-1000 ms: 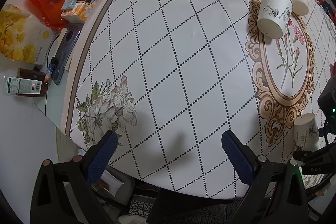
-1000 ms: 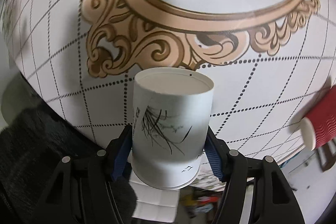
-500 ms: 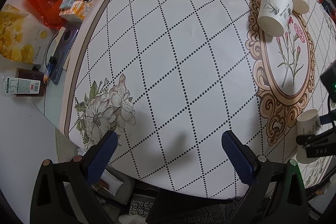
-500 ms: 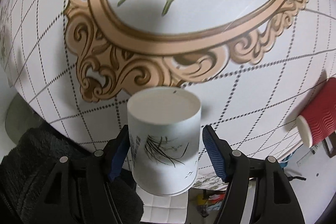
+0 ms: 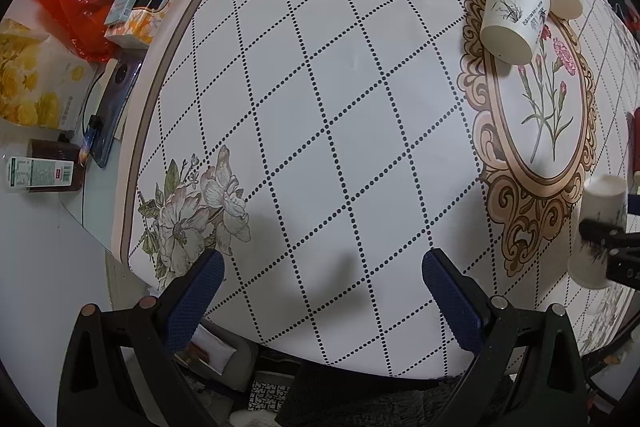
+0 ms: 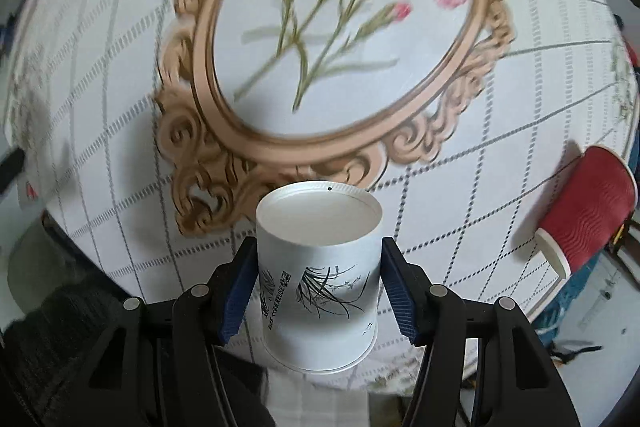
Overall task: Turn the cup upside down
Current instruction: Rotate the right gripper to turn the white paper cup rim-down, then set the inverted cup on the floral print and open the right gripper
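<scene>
Gripping cup (image 6: 318,267), right tool (image 6: 318,291)

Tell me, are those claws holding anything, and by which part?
The right gripper clamps a white paper cup by its side wall, one pad on each side, base end facing the camera. The left gripper is open and holds nothing.

Soft, even indoor light. Both fisheye views bend strongly toward dark vignetted corners. The left view is sharp; the right view's tabletop (image 6: 120,75) is motion-blurred, with faint shadows.
</scene>
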